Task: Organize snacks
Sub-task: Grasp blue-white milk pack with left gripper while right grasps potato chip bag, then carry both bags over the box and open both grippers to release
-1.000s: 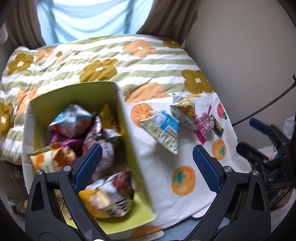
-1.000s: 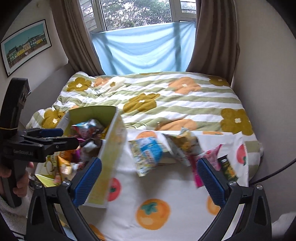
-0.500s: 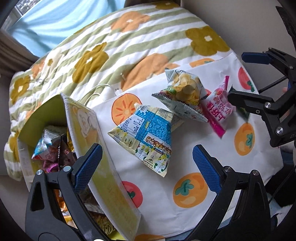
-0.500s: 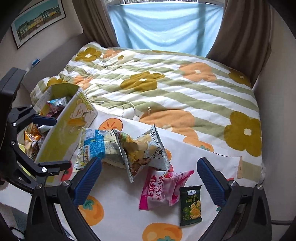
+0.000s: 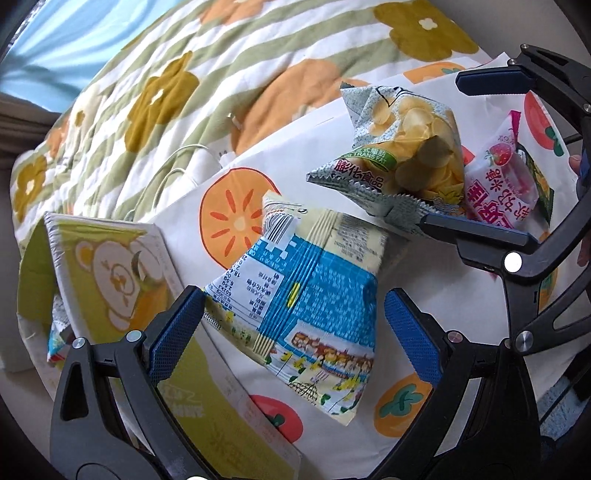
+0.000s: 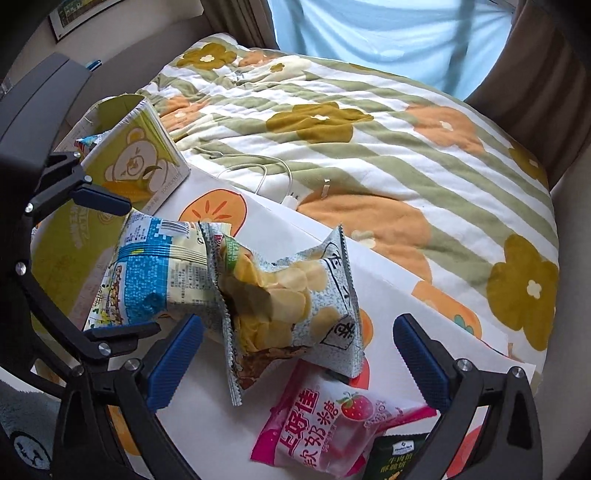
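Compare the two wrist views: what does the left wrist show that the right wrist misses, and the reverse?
Only the left wrist view shows the blue bag's full printed face. Only the right shows the framed picture and the curtain. Both share the chip bag, pink candy pack, bear box and both open grippers.

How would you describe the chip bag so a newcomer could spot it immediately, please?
On the persimmon-print cloth over the bed, right of the green bear box, lie four snack packs. The chip bag is the speckled grey one picturing pale yellow chips, between a blue-and-cream bag and a pink strawberry pack.
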